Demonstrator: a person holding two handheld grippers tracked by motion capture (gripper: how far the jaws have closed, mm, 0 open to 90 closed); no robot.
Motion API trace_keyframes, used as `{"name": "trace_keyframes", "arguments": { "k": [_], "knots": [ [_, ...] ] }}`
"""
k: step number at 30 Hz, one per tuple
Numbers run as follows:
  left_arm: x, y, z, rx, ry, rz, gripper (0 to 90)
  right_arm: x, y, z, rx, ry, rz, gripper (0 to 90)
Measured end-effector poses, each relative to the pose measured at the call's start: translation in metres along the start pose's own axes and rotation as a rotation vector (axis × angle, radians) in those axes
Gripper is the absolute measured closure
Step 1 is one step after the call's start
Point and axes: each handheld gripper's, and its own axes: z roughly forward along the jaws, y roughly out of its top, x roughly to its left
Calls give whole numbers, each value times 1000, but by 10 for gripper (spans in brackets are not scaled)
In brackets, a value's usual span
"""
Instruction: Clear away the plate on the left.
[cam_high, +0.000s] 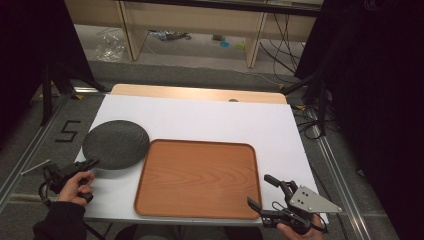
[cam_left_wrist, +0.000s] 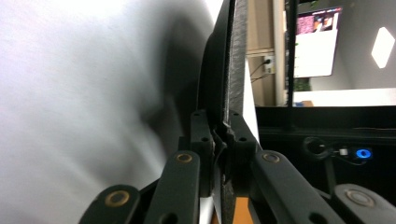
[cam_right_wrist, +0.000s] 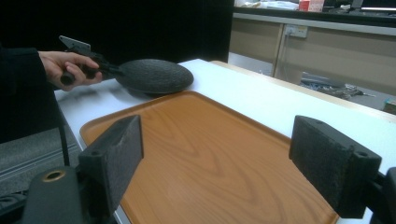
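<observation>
A "5" (cam_high: 68, 131) is marked on the floor. The left gripper (cam_high: 89, 163) clamps the dark plate's (cam_high: 116, 143) rim; the right gripper (cam_high: 267, 192) is wide open, empty, above the tray (cam_high: 197, 177).

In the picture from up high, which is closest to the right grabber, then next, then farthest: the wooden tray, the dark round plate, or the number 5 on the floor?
From the right gripper:
1. Wooden tray, just beside it, mid-table.
2. Dark round plate, across the table, left.
3. Number 5, on the floor beyond the table's left edge.

Dark grey plate (cam_high: 115, 144), wood-grain orange-brown tray (cam_high: 197, 178), white table (cam_high: 210, 120).
</observation>
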Motion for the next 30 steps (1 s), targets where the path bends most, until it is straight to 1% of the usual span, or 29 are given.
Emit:
{"name": "trace_keyframes", "arguments": {
  "k": [1, 2, 3, 4, 5, 7, 8, 9, 10, 11, 12, 13, 14, 15, 16, 18, 19, 20, 22, 23, 25, 26, 27, 28, 29, 30],
  "knots": [
    [-1, -1, 0, 0, -4, 2, 835, -1, -1, 1, -19, -9, -16, 188],
    [-1, -1, 0, 6, -10, 4, 833, 0, 0, -1, -6, -17, -9, 188],
    [-2, -2, 1, 8, -13, 7, 830, 1, 0, -1, -4, -15, -3, 188],
    [-4, -3, 1, 9, -18, 3, 831, 0, 0, 1, -27, -9, -7, 188],
    [-5, -3, 1, 15, -26, 8, 831, -1, 0, 0, -10, -18, -18, 187],
    [-5, -3, 1, 15, -28, 9, 833, -1, 0, 0, -13, -17, -18, 188],
    [-8, -5, 1, 10, -60, -14, 833, 0, 0, 0, -20, -6, 1, 188],
    [-8, -5, 1, 10, -60, -14, 834, 0, 0, 0, -20, -6, 1, 188],
    [-9, -5, 1, 11, -67, -12, 834, 0, 0, 1, -22, 3, 8, 188],
    [-11, -6, 2, 12, -78, -9, 835, -1, 0, 0, -12, -17, -19, 188],
    [-11, -6, 2, 12, -78, -9, 838, -1, 0, 0, -12, -17, -19, 188],
    [-11, -6, 1, 13, -86, 0, 838, -1, -1, 1, -20, -7, -12, 188],
    [-12, -7, 1, 19, -96, -1, 838, 1, 0, -1, -3, -12, 4, 188],
    [-12, -7, 1, 22, -104, -7, 837, 0, 0, 1, -19, -8, -1, 188],
    [-13, -7, 2, 28, -112, -8, 836, -1, 0, 1, -25, -7, -16, 188],
    [-14, -9, 3, 45, -118, 5, 836, 1, 0, 0, -7, -15, 0, 188],
    [-14, -9, 3, 45, -118, 5, 836, 1, 0, 0, -6, -11, 1, 188],
    [-16, -10, 3, 50, -124, 20, 837, 0, 0, 0, -1, 2, 0, 188],
    [-17, -11, 3, 51, -129, 21, 837, 0, 0, 0, 6, 0, 1, 188],
    [-19, -12, 4, 60, -143, 22, 837, 1, 0, 0, -7, -13, 2, 188],
    [-20, -13, 4, 66, -145, 28, 836, 0, 0, -1, -8, -13, 1, 188],
    [-20, -14, 4, 74, -153, 45, 836, 0, 0, 0, -7, -13, 2, 187],
    [-21, -15, 5, 81, -158, 48, 838, -1, 0, 1, -30, -12, -14, 187],
    [-23, -17, 7, 102, -167, 55, 837, 0, 1, -3, 24, -14, -4, 187],
    [-23, -17, 7, 102, -167, 55, 838, 0, 1, -3, 24, -14, -4, 187],
    [-24, -19, 7, 109, -171, 57, 838, 1, 0, 1, -19, 1, 10, 188]
  ]
}}
